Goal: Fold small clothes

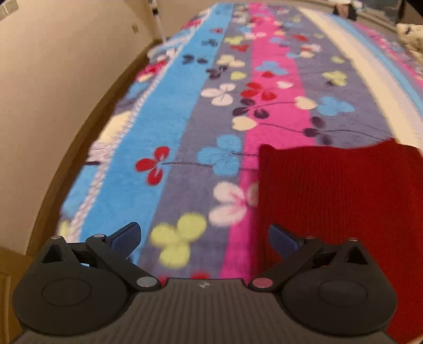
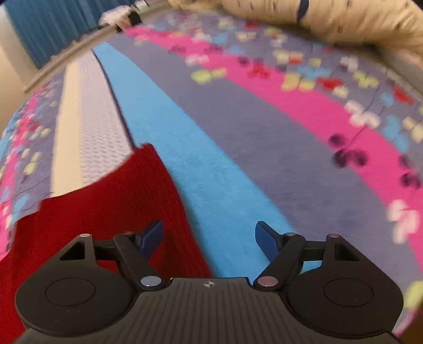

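A red knitted garment [image 1: 341, 201] lies flat on a striped floral blanket [image 1: 185, 127]. In the left wrist view it fills the lower right. My left gripper [image 1: 205, 238] is open and empty, above the garment's left edge, its right finger over the red cloth. In the right wrist view the same red garment [image 2: 105, 206] fills the lower left. My right gripper [image 2: 208, 238] is open and empty, above the garment's right edge, its left finger over the cloth. Both views are blurred.
The blanket [image 2: 238, 148] covers a bed. A beige wall [image 1: 53, 79] and a wooden bed edge [image 1: 87, 132] run along the left. A cream pillow or duvet [image 2: 343, 21] lies at the far right, blue curtains [image 2: 53, 23] at the far left.
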